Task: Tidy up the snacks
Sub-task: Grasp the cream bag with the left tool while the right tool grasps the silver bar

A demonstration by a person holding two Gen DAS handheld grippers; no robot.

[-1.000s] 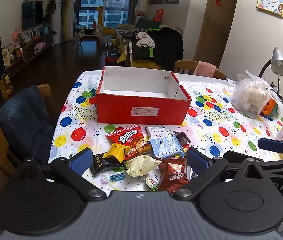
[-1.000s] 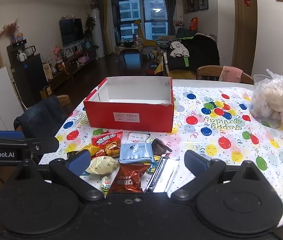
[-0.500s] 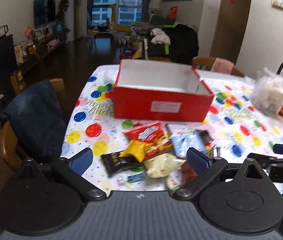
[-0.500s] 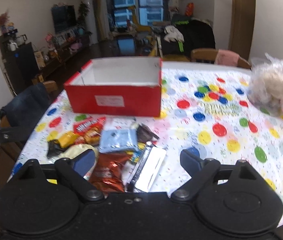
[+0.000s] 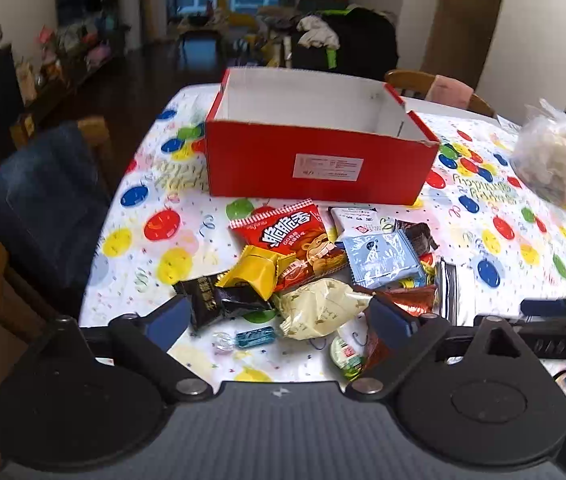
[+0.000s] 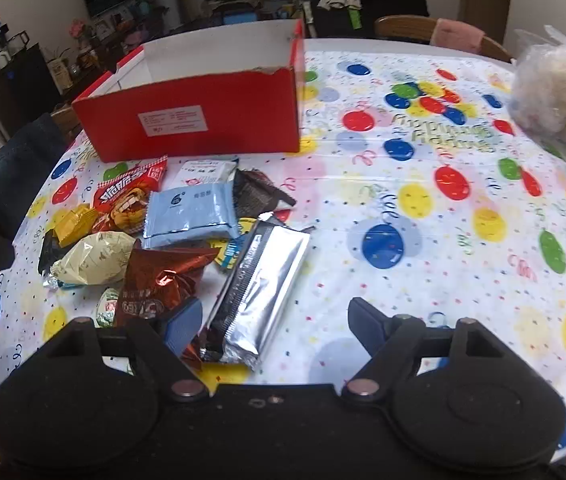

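Note:
An open red box (image 5: 315,160) (image 6: 199,124) with an empty white inside stands on the table. In front of it lies a pile of snacks: a red chip bag (image 5: 287,236), a yellow packet (image 5: 257,270), a black packet (image 5: 211,300), a cream bag (image 5: 319,308), a light blue packet (image 5: 379,256) (image 6: 191,210), a dark red foil bag (image 6: 159,280) and a silver packet (image 6: 259,276). My left gripper (image 5: 279,320) is open, low over the cream bag. My right gripper (image 6: 275,324) is open, its jaws on either side of the silver packet's near end.
A table (image 6: 423,220) with a balloon-print cloth holds everything. A clear plastic bag of white items (image 6: 555,92) sits at the far right. A chair with a dark jacket (image 5: 43,200) stands at the left edge; another chair (image 6: 431,32) is behind the table.
Both grippers have moved forward and down toward the snack pile. The right gripper now straddles the silver packet. Jaws stayed open.

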